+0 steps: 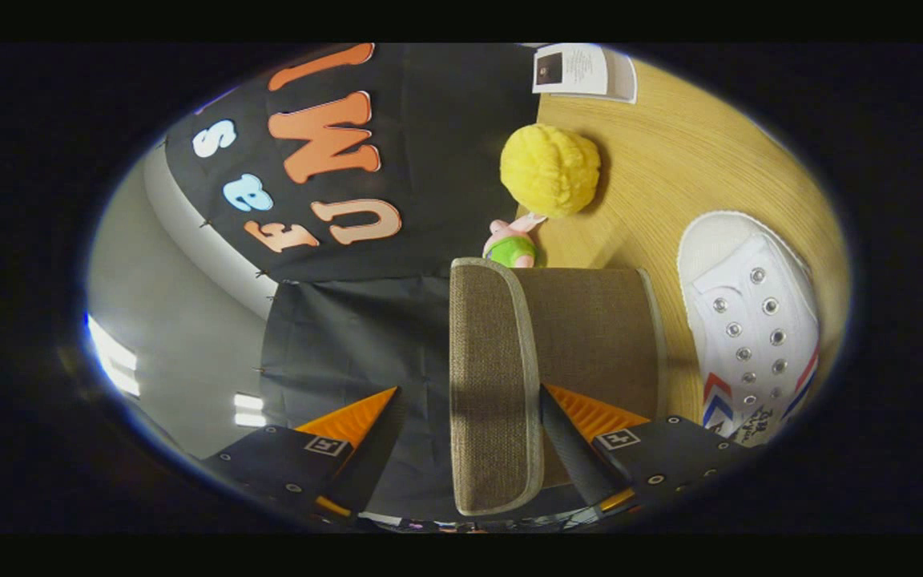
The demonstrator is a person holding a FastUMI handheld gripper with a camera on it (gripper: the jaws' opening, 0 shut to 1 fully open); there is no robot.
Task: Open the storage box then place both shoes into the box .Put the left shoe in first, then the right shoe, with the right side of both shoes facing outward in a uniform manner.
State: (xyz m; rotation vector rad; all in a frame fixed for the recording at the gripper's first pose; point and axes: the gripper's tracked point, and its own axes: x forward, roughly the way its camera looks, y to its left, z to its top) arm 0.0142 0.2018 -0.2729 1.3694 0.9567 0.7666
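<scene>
Gripper (pixel 469 417): fingers stood apart — box lid (pixel 493 385) between them, untouched.
Shoe (pixel 754 320): beside box (pixel 598 336), lengthwise along it.

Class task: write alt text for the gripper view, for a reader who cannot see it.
The tool is open, its two fingers either side of the raised lid of a brown woven fabric storage box. The box sits on a light wooden table. Beside the box lies a white canvas shoe; beyond it, a fuzzy yellow ball and a small pink-and-green toy.
</scene>
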